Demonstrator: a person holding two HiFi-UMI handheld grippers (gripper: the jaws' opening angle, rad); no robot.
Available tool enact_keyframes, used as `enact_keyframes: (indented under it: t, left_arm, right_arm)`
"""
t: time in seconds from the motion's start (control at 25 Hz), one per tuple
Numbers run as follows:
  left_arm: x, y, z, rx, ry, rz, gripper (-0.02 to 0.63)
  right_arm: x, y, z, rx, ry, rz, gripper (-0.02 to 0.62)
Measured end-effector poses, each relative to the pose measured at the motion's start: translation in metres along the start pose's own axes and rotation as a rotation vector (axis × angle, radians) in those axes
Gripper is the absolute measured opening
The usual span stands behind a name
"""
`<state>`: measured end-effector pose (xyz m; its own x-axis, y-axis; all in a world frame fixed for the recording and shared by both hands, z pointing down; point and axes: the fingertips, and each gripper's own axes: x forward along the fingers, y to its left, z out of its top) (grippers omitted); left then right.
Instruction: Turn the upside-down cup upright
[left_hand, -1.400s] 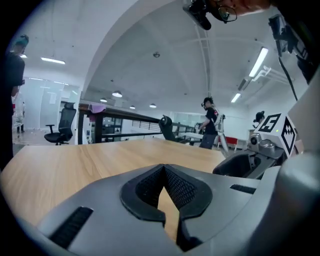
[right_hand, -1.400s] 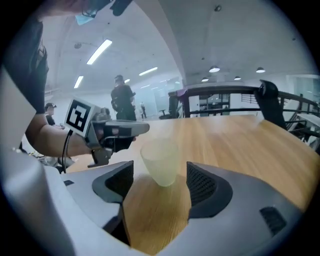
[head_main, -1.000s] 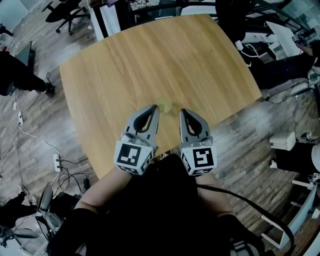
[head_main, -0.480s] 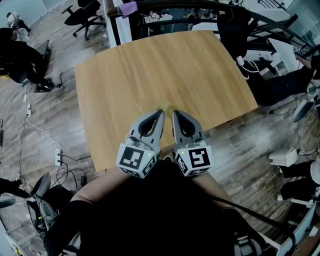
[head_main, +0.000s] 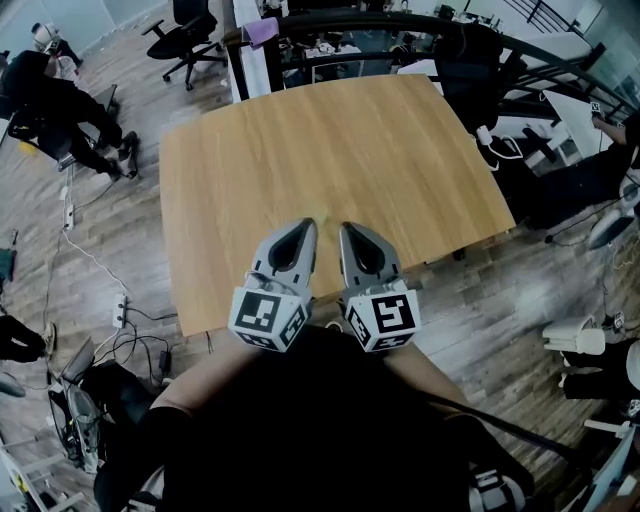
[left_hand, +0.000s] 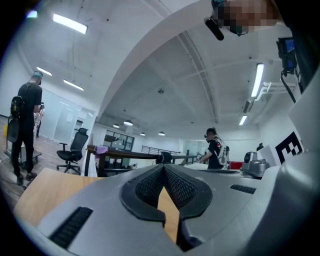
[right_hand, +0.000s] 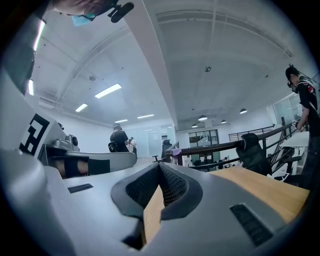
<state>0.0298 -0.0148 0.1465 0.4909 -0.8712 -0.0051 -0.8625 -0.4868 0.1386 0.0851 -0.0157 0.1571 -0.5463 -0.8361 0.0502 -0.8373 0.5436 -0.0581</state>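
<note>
In the head view my left gripper (head_main: 308, 223) and right gripper (head_main: 345, 227) are side by side over the near edge of the bare wooden table (head_main: 330, 130), close to my body. Both point level and away from me, with the jaws shut and nothing between them. I cannot make out a cup on the table in any view; the spot just beyond the tips is partly hidden by the grippers. The left gripper view shows its shut tips (left_hand: 164, 167) against the office, with tabletop (left_hand: 47, 185) low at the left. The right gripper view shows shut tips (right_hand: 160, 165) and tabletop (right_hand: 265, 187) at the right.
Wooden floor surrounds the table. A person (head_main: 55, 95) is by the far left, with office chairs (head_main: 185, 25) and dark desks (head_main: 340, 40) behind the table. Cables and a power strip (head_main: 120, 305) lie on the floor at left. White equipment (head_main: 575, 335) stands at right.
Both grippers have risen and drawn closer together. A pale, see-through cup that showed on the table between their tips a second ago no longer shows.
</note>
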Motion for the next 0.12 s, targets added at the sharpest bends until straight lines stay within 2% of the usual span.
enact_keyframes:
  t: [0.12]
  left_arm:
    - [-0.0014,-0.0102,-0.0106,-0.010,0.016,0.010,0.008]
  right_arm:
    - [-0.0070,-0.0067,-0.0054,0.006,0.009,0.004,0.012]
